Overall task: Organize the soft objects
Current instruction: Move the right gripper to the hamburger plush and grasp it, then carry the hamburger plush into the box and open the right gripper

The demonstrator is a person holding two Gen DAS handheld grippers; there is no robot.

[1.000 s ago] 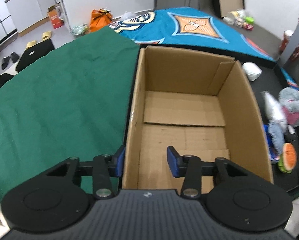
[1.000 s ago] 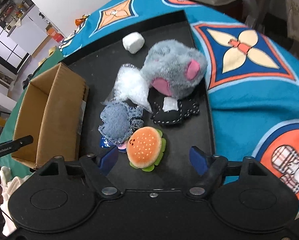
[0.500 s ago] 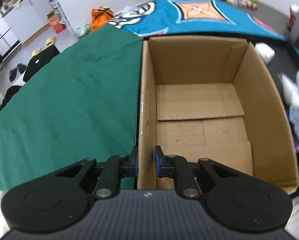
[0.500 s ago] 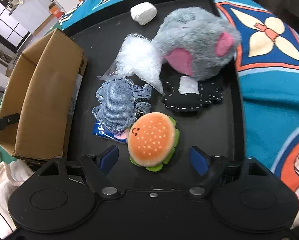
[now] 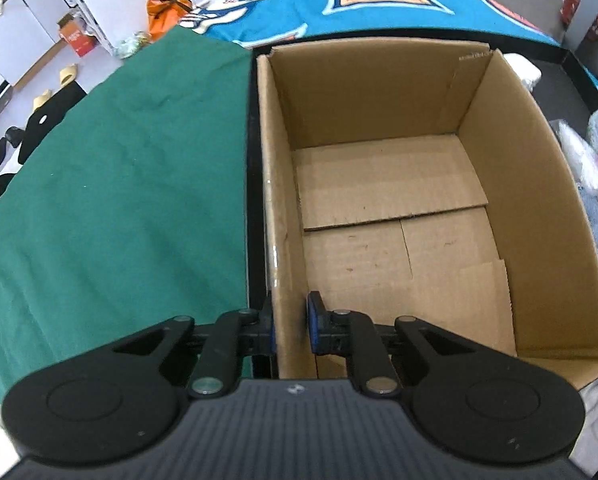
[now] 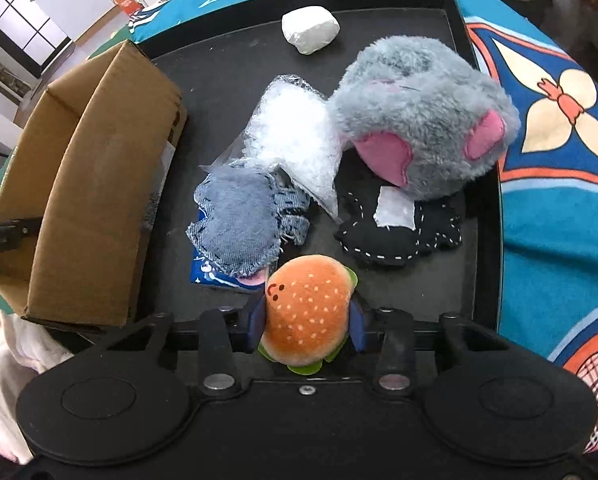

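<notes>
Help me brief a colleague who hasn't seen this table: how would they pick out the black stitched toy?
Start at the black tray right of the cardboard box. Find the big grey plush in it; the black stitched toy lies flat, partly tucked under that plush's near edge. Unlike the burger plush and denim toy beside it, it is black felt with white dashed stitching and a white patch.

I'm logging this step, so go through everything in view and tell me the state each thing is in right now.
Left claw: shut on the cardboard box's near left wall.
Right claw: shut on the burger plush.
Cardboard box: open-topped, nothing inside.
Burger plush: squeezed between the fingers.
Grey plush: lying on the black tray, ungripped.
Denim toy: lying on the tray.
Black tray: holding the loose toys.
</notes>
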